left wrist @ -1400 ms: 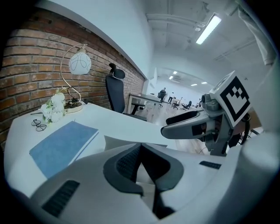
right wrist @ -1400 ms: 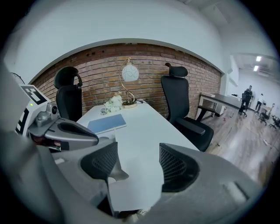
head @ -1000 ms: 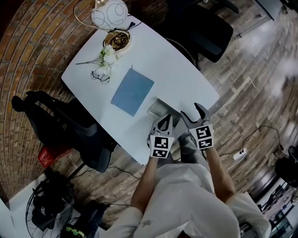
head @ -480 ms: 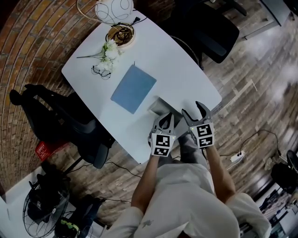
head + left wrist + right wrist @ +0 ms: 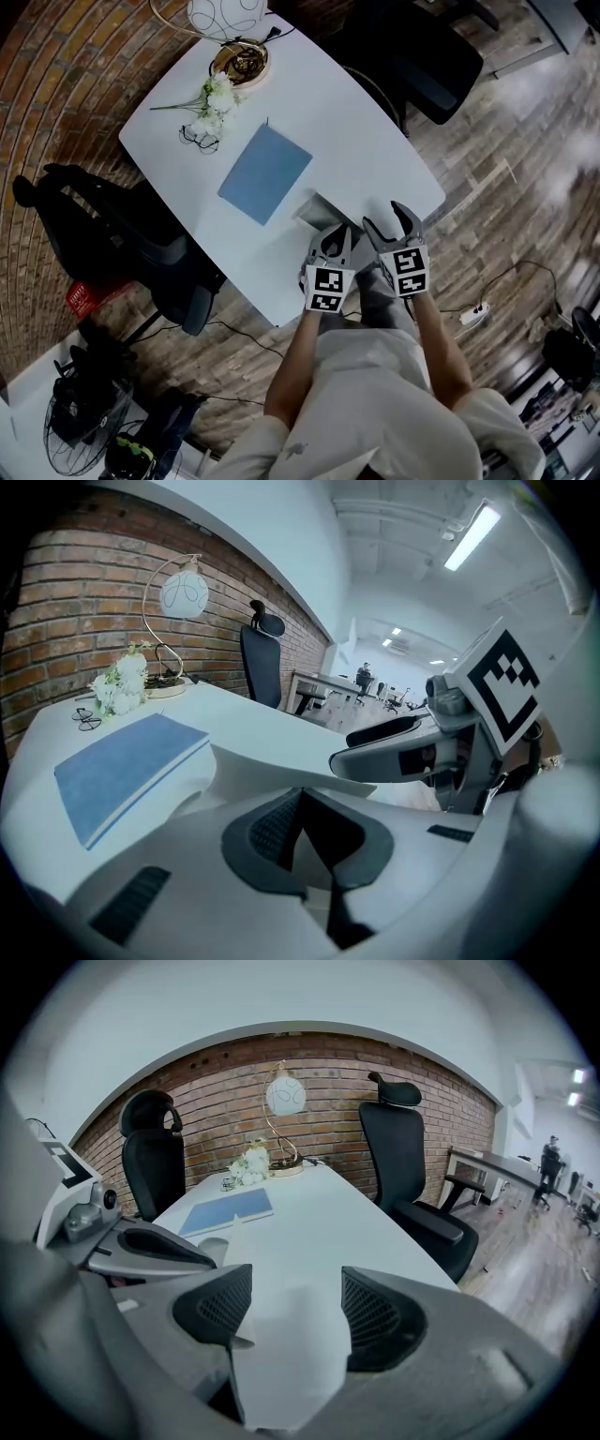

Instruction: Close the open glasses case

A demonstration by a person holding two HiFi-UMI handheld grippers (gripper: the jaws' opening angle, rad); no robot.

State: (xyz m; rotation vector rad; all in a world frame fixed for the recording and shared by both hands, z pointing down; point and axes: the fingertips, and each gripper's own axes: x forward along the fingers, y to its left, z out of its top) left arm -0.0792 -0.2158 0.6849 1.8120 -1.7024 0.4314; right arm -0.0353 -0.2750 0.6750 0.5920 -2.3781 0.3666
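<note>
A white counter [image 5: 361, 131] runs away from a brick wall [image 5: 66, 84]. A blue notebook [image 5: 265, 174] lies flat near its middle. Farther off to the left lies a spray of white flowers [image 5: 214, 101], with a pair of spectacles [image 5: 199, 141] just beside it on the near side. At the far end stands a lamp [image 5: 225, 14] with a white globe. One black office chair [image 5: 141, 248] sits left of the counter, another [image 5: 427, 52] at the far right. On the wooden floor [image 5: 506, 141], a power strip [image 5: 471, 315] lies at the near right.
</note>
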